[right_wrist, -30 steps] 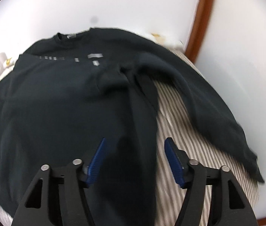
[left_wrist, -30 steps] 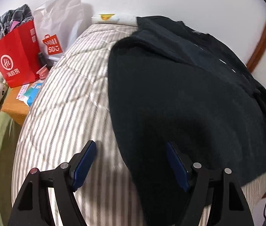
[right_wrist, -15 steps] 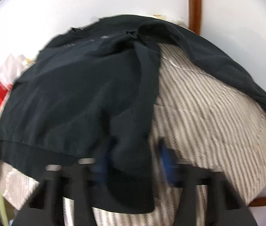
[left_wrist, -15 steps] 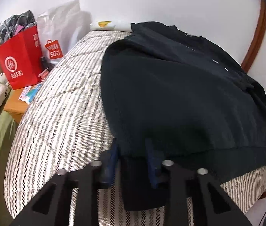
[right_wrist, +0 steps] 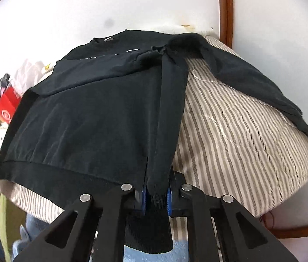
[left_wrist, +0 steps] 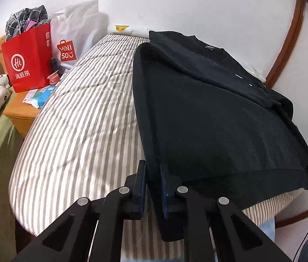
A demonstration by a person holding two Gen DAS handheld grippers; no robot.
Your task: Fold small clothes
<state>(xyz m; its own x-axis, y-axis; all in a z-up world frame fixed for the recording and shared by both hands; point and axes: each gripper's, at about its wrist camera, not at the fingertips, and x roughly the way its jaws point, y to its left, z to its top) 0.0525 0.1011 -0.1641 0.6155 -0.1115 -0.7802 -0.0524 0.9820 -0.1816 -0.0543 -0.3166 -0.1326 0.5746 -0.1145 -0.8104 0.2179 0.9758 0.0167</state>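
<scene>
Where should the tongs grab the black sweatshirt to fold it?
Grab the black sweatshirt at its ribbed bottom hem corners, coming from the near bed edge. That hem hangs free there, and both the left tongs and right tongs already pinch it.

Black sweatshirt [right_wrist: 92, 118] spread on a striped bed

It lies neck away, one sleeve folded across the chest, the other trailing off to the side, hem corners lifted.

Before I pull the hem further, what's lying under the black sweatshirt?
Under the black sweatshirt only the striped quilt shows, reaching past its edges. Whatever lies beneath its middle is covered, so I can't tell.
</scene>
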